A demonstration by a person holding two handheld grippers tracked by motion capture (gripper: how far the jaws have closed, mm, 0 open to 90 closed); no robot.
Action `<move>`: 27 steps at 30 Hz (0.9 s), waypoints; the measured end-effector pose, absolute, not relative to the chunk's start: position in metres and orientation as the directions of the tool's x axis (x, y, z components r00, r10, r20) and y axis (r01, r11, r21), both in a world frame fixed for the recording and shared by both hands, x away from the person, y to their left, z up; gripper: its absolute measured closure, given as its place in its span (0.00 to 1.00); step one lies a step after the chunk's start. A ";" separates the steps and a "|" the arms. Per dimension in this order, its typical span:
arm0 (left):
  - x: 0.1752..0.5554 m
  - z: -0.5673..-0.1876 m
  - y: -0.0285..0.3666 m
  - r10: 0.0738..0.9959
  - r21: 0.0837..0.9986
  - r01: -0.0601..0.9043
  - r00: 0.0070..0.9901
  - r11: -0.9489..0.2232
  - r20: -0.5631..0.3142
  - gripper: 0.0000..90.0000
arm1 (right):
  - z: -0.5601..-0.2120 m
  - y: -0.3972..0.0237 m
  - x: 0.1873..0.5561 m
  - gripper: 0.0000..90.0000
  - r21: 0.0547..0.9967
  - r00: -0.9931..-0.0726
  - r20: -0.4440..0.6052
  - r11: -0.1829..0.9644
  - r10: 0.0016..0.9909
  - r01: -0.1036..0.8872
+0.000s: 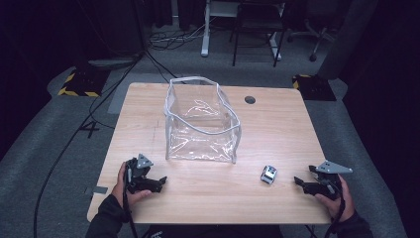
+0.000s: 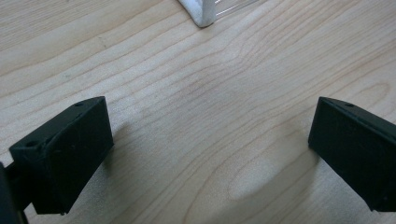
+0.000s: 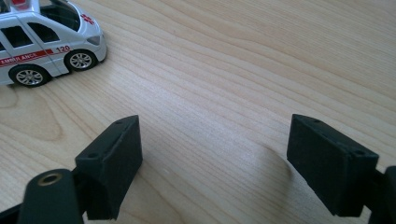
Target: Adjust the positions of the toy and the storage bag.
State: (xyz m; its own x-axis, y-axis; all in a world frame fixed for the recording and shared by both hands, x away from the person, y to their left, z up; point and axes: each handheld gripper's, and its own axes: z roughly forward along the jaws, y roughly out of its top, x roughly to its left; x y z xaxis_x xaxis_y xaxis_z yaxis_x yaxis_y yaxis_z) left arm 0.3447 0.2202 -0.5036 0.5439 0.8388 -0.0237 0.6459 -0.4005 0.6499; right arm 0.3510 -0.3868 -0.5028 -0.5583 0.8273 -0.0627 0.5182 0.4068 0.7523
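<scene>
From the high view we see a clear plastic bag (image 1: 202,121) standing open-topped in the middle of the wooden table (image 1: 277,124), and a small toy ambulance (image 1: 268,174) parked on the bare wood to its right, well apart from it. Our left gripper (image 1: 157,182) rests low near the front edge, left of the bag, while our right gripper (image 1: 301,182) sits just to the right of the toy, pointing its way. Over to the left gripper view: jaws spread wide, nothing between them but wood grain, and a white-trimmed corner of the bag (image 2: 201,13) peeks in at the top. Now the right gripper view: jaws again gaping, empty, with the ambulance (image 3: 44,39) up at the left, near but untouched. So by our reading, nothing is done yet: the car sits outside the bag, and the reach, the grasp, the lift and the drop into the bag all lie ahead.
</scene>
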 end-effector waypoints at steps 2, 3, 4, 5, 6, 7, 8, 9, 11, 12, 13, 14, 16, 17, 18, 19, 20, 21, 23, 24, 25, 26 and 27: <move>0.345 -0.504 0.220 0.840 0.650 0.646 0.543 -0.400 -0.023 0.00 | -0.503 -0.387 0.351 0.20 0.753 -0.558 -0.063 0.406 0.827 0.518; 0.345 -0.504 0.220 0.839 0.650 0.646 0.543 -0.400 -0.024 0.00 | -0.503 -0.386 0.351 0.20 0.753 -0.558 -0.063 0.406 0.827 0.518; 0.345 -0.504 0.220 0.839 0.650 0.646 0.543 -0.400 -0.024 0.00 | -0.503 -0.386 0.351 0.20 0.753 -0.558 -0.063 0.407 0.828 0.518; 0.345 -0.504 0.220 0.839 0.650 0.646 0.543 -0.400 -0.024 0.00 | -0.503 -0.386 0.351 0.20 0.753 -0.558 -0.063 0.406 0.827 0.518; 0.345 -0.504 0.220 0.840 0.653 0.644 0.542 -0.399 -0.022 0.00 | -0.503 -0.387 0.351 0.20 0.753 -0.560 -0.062 0.407 0.826 0.517; 0.344 -0.504 0.220 0.841 0.651 0.645 0.541 -0.400 -0.020 0.00 | -0.503 -0.387 0.351 0.20 0.752 -0.562 -0.062 0.409 0.825 0.518; 0.344 -0.504 0.220 0.841 0.651 0.645 0.541 -0.400 -0.020 0.00 | -0.503 -0.387 0.351 0.20 0.752 -0.562 -0.062 0.409 0.825 0.518; 0.344 -0.504 0.220 0.841 0.656 0.640 0.540 -0.400 -0.014 0.00 | -0.503 -0.387 0.351 0.20 0.751 -0.562 -0.058 0.407 0.825 0.520; 0.344 -0.504 0.220 0.840 0.655 0.639 0.543 -0.403 -0.013 0.01 | -0.503 -0.387 0.351 0.20 0.751 -0.562 -0.055 0.405 0.825 0.521; 0.344 -0.504 0.220 0.839 0.655 0.639 0.543 -0.403 -0.013 0.01 | -0.503 -0.387 0.351 0.20 0.752 -0.563 -0.061 0.409 0.824 0.518; 0.344 -0.504 0.220 0.840 0.655 0.639 0.543 -0.403 -0.014 0.01 | -0.503 -0.387 0.350 0.20 0.752 -0.572 -0.068 0.419 0.818 0.510; 0.344 -0.504 0.220 0.840 0.655 0.640 0.543 -0.403 -0.014 0.01 | -0.503 -0.386 0.350 0.20 0.750 -0.576 -0.067 0.422 0.815 0.510; 0.344 -0.504 0.220 0.840 0.655 0.640 0.543 -0.402 -0.014 0.01 | -0.503 -0.386 0.350 0.20 0.751 -0.576 -0.059 0.417 0.815 0.513; 0.344 -0.504 0.220 0.840 0.655 0.640 0.543 -0.403 -0.014 0.01 | -0.503 -0.385 0.350 0.20 0.752 -0.579 -0.053 0.414 0.813 0.513; 0.344 -0.504 0.220 0.840 0.655 0.640 0.543 -0.403 -0.014 0.01 | -0.503 -0.385 0.350 0.20 0.753 -0.579 -0.050 0.412 0.814 0.514; 0.344 -0.504 0.220 0.840 0.655 0.640 0.543 -0.402 -0.014 0.01 | -0.503 -0.385 0.350 0.20 0.753 -0.577 -0.050 0.411 0.815 0.514; 0.344 -0.504 0.220 0.840 0.655 0.640 0.543 -0.402 -0.014 0.01 | -0.503 -0.385 0.350 0.20 0.750 -0.578 -0.052 0.414 0.815 0.517; 0.344 -0.504 0.220 0.840 0.655 0.640 0.543 -0.403 -0.014 0.01 | -0.503 -0.385 0.349 0.20 0.750 -0.577 -0.055 0.415 0.815 0.515; 0.344 -0.504 0.220 0.840 0.655 0.640 0.543 -0.402 -0.014 0.01 | -0.503 -0.383 0.348 0.20 0.751 -0.579 -0.050 0.413 0.814 0.515; 0.344 -0.504 0.220 0.840 0.655 0.640 0.543 -0.403 -0.014 0.01 | -0.503 -0.380 0.348 0.20 0.748 -0.587 -0.042 0.415 0.809 0.518; 0.344 -0.504 0.220 0.840 0.655 0.640 0.543 -0.403 -0.014 0.01 | -0.503 -0.377 0.347 0.20 0.747 -0.596 -0.037 0.419 0.802 0.517; 0.344 -0.504 0.220 0.840 0.655 0.640 0.543 -0.402 -0.015 0.01 | -0.503 -0.375 0.346 0.19 0.746 -0.611 -0.039 0.430 0.791 0.509; 0.344 -0.504 0.220 0.840 0.655 0.640 0.543 -0.402 -0.015 0.01 | -0.503 -0.371 0.346 0.19 0.745 -0.616 -0.037 0.432 0.787 0.508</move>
